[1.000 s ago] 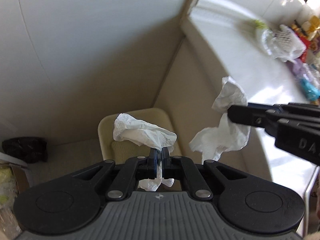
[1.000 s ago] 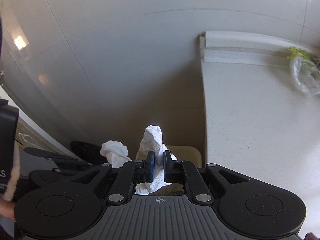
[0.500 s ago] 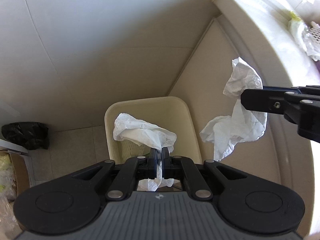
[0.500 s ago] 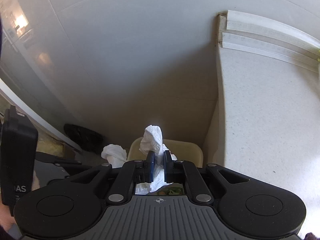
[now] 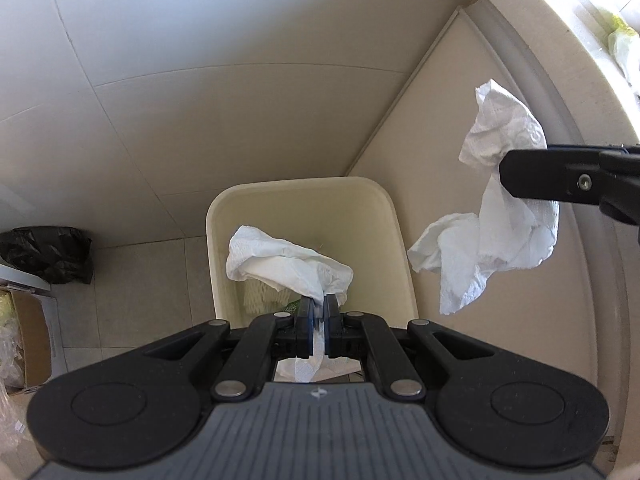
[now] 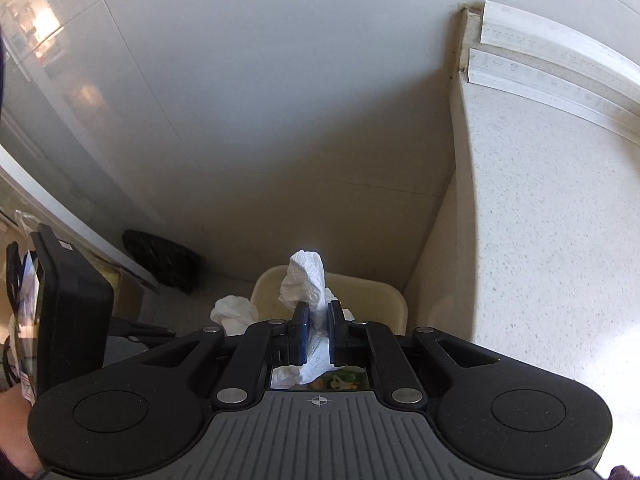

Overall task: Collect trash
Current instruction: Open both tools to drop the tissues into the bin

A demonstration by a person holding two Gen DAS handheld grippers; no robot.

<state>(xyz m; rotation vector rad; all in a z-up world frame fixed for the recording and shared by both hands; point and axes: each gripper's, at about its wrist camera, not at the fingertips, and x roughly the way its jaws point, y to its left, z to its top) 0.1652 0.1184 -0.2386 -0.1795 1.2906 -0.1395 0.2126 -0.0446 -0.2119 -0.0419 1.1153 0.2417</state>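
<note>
Bin mouth (image 5: 386, 216): open below my tongs, trash low inside | Right: counter side panel (image 5: 460, 128) just beside bin | Behind: tiled wall (image 5: 200, 60) | Left: bare floor (image 5: 132, 292), then black bag (image 5: 48, 254), cardboard box (image 5: 32, 340)

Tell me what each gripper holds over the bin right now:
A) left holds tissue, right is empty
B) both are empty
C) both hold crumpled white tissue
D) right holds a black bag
C: the left gripper pinches one crumpled white tissue above the beige bin, and the right gripper clamps another tissue.
</note>
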